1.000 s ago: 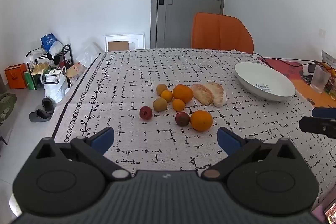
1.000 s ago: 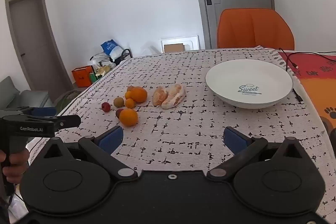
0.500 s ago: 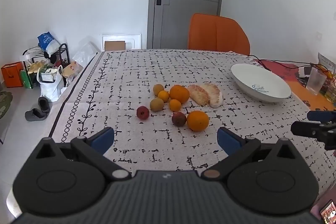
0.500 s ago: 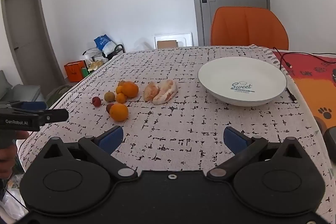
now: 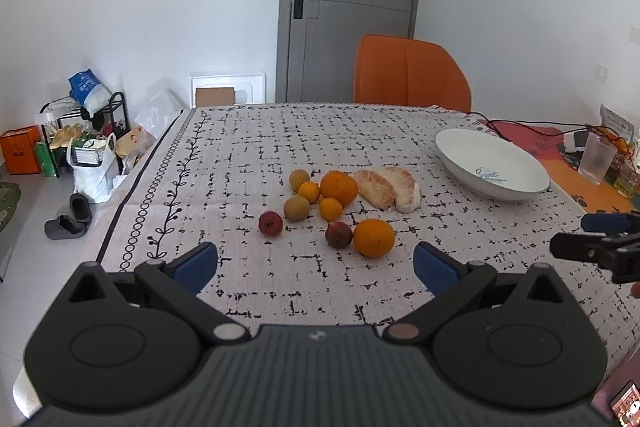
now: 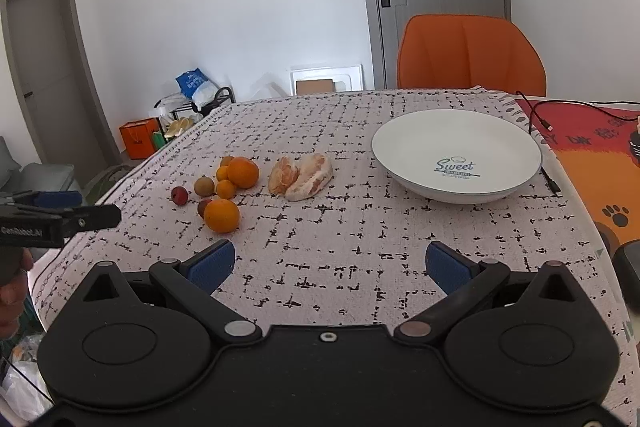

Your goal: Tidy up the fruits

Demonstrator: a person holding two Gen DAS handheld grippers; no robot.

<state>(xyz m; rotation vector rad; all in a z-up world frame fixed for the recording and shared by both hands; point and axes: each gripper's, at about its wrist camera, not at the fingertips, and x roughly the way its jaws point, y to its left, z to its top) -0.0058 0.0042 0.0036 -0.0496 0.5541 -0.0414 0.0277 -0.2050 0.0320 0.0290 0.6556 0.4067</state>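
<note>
While both grippers hang above the near edge of the patterned tablecloth (image 5: 248,147), each stands with its blue-padded fingers spread wide and nothing between them: the left gripper (image 5: 315,265) faces the fruit cluster, the right gripper (image 6: 327,263) faces bare cloth between the fruit and the white bowl (image 6: 456,131).

Counted on the cloth, all outside the bowl:
- two large oranges, one at the near side (image 5: 374,237) and one farther back (image 5: 339,188);
- two small tangerines (image 5: 309,191) (image 5: 331,208), beside the far orange;
- two brownish-green kiwis (image 5: 297,207) (image 5: 299,179);
- two dark red fruits, one apart on the left (image 5: 271,223), one touching the near orange (image 5: 338,235);
- two peeled pomelo pieces (image 5: 388,187) lying against each other, between the oranges and the bowl.

One bowl lies right of the fruit, well apart from the pomelo. One orange chair (image 5: 410,75) stands behind the table.
</note>
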